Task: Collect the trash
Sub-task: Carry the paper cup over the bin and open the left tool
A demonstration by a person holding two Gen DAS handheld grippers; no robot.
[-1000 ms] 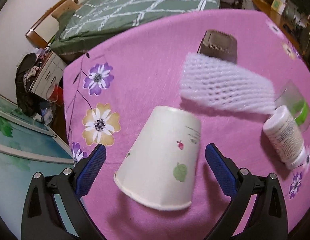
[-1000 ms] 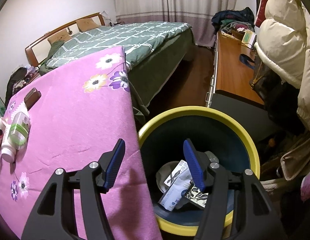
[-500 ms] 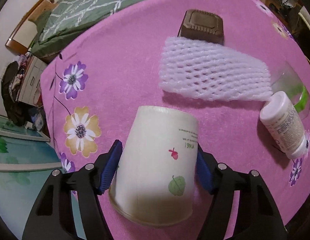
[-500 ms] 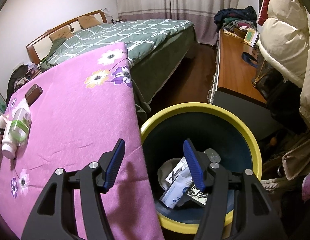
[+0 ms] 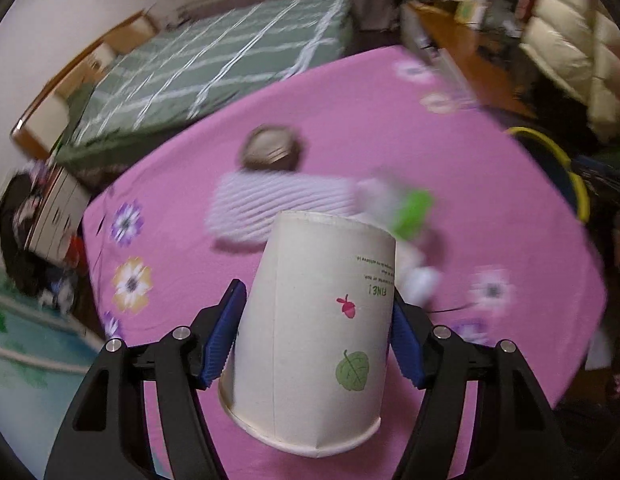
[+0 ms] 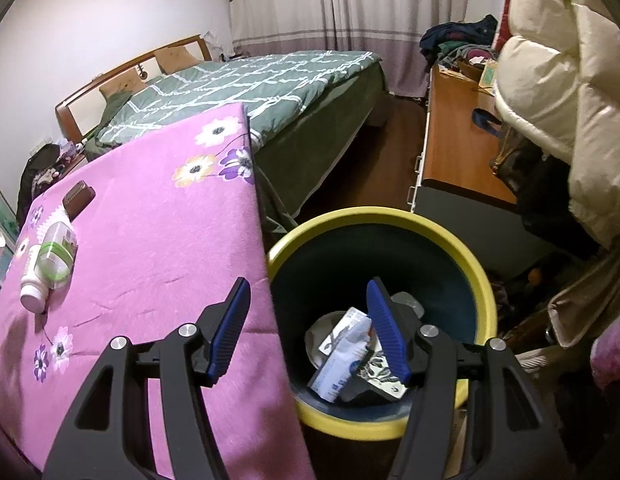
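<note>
My left gripper [image 5: 314, 334] is shut on a white paper cup [image 5: 318, 332] with a leaf and acorn print, held upside down above the pink flowered table [image 5: 490, 200]. Behind it lie a white foam net [image 5: 278, 204], a brown box [image 5: 270, 152] and a white and green bottle [image 5: 406, 216], all blurred. My right gripper [image 6: 308, 328] is open and empty, held over the table's edge and the yellow-rimmed bin [image 6: 390, 216], which holds paper trash [image 6: 342, 352]. The bottle [image 6: 50, 256] and brown box [image 6: 79, 198] show at the table's left.
A green checked bed [image 6: 270, 84] stands behind the table. A wooden desk [image 6: 454, 128] with clothes and a cream puffy jacket [image 6: 558, 92] is on the right. The bin's rim also shows at the right of the left wrist view [image 5: 566, 168].
My left gripper closed on the paper cup and lifted it off the table, swinging the view right. The right gripper stayed open over the bin, nearly still.
</note>
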